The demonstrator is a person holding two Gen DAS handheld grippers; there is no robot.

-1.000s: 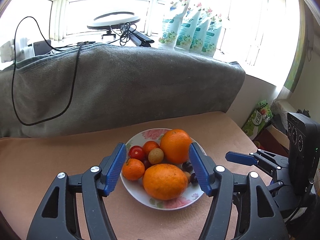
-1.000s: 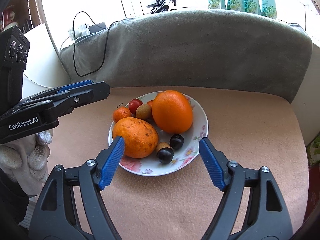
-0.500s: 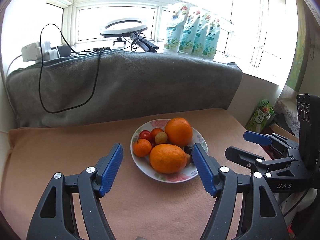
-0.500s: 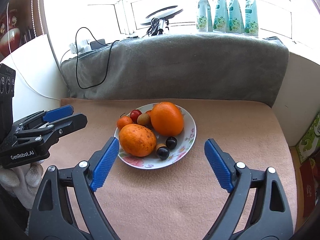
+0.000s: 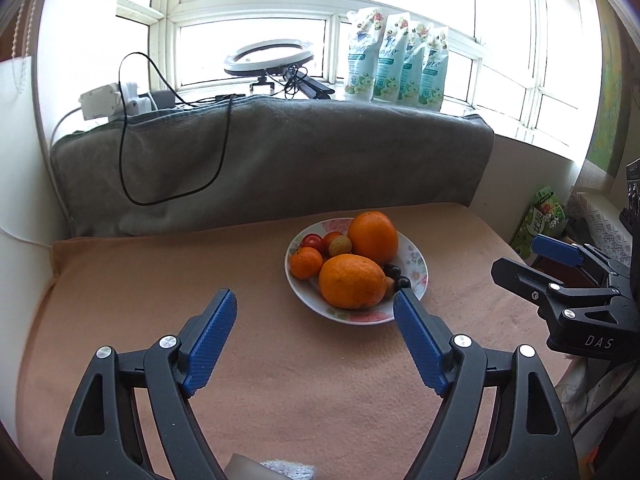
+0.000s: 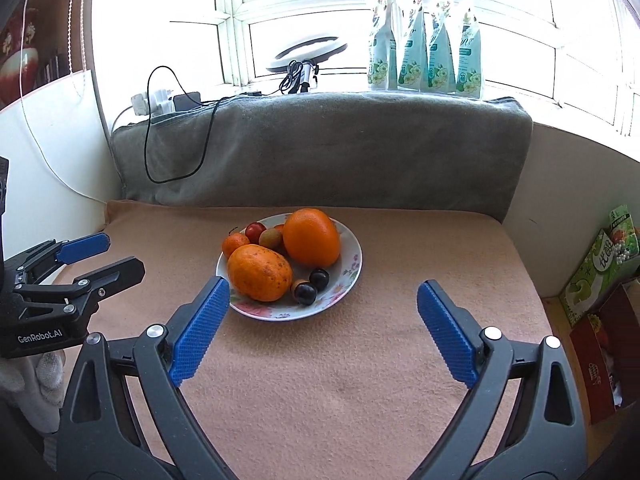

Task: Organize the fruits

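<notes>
A floral plate (image 5: pixel 418 270) (image 6: pixel 354 258) sits on a tan cloth and holds two big oranges (image 5: pixel 352 280) (image 6: pixel 316 236), a small mandarin (image 5: pixel 306 262), a red tomato (image 6: pixel 255 231), a lychee-like fruit (image 5: pixel 340 245) and dark cherries (image 6: pixel 306 292). My left gripper (image 5: pixel 314 316) is open and empty, held back from the plate's near-left side. My right gripper (image 6: pixel 322 304) is open and empty, in front of the plate's near edge. Each gripper shows in the other's view, the right one (image 5: pixel 560 264) and the left one (image 6: pixel 96 258).
A grey towel-covered backrest (image 5: pixel 280 152) with a black cable (image 5: pixel 216 168) runs behind the cloth. The windowsill holds a ring light (image 6: pixel 308 50), refill pouches (image 6: pixel 428 52) and a power strip (image 5: pixel 104 100). Boxes (image 6: pixel 600 264) stand right of the surface.
Both grippers have pulled back and risen away from the plate, which now looks smaller and farther off. Both stay open and empty. The fruit has not moved.
</notes>
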